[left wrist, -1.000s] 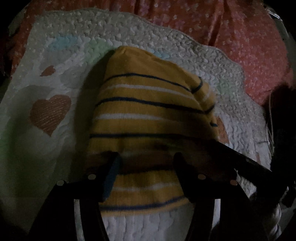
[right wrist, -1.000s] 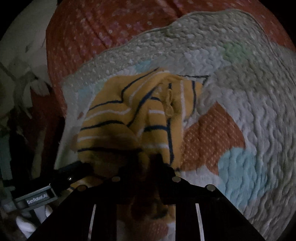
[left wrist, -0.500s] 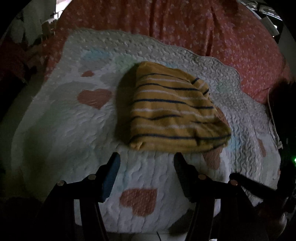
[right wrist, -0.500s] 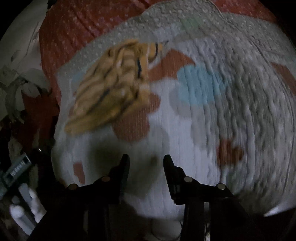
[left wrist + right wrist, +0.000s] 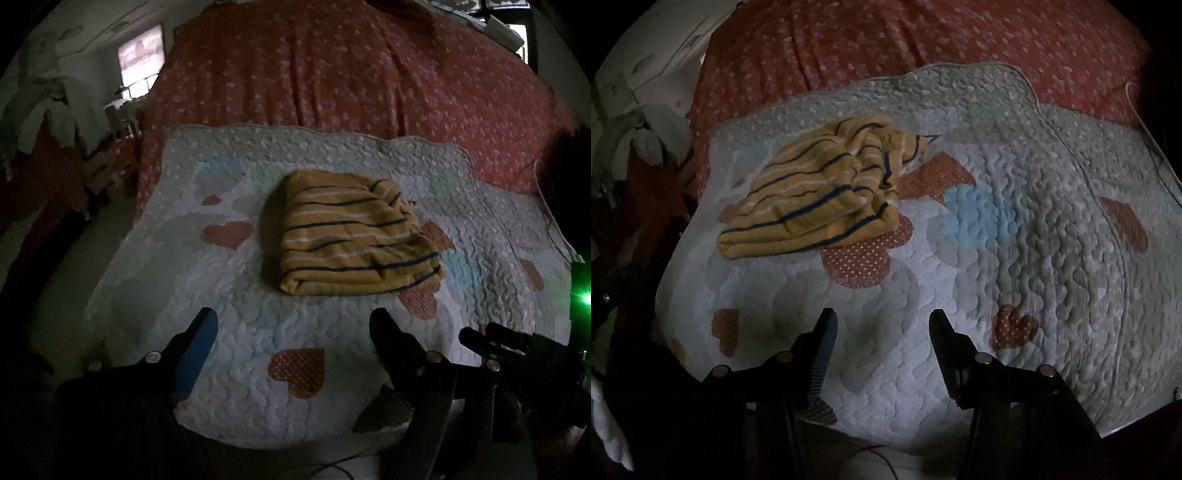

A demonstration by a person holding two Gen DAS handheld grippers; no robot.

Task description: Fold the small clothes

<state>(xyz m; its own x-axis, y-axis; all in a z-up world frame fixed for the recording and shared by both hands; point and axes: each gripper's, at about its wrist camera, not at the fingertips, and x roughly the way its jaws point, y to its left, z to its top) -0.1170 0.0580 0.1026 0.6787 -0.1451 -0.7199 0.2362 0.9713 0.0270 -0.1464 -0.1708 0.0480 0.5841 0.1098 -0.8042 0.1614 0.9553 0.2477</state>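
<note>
A yellow garment with navy and white stripes lies folded in a compact bundle on a white quilted mat with hearts. It also shows in the right wrist view, at the mat's left. My left gripper is open and empty, hovering near the mat's front edge, well short of the garment. My right gripper is open and empty, over the mat's front part, to the right of the garment and apart from it. The right gripper's body shows at the lower right of the left wrist view.
The mat lies on a bed with a red dotted cover. A thin cord runs along the mat's right side. A cluttered area with white cloth stands left of the bed. The mat's front edge drops off near the grippers.
Both grippers have let go of the garment and pulled back toward the mat's front edge. The right gripper has opened. The garment now lies folded on its own.
</note>
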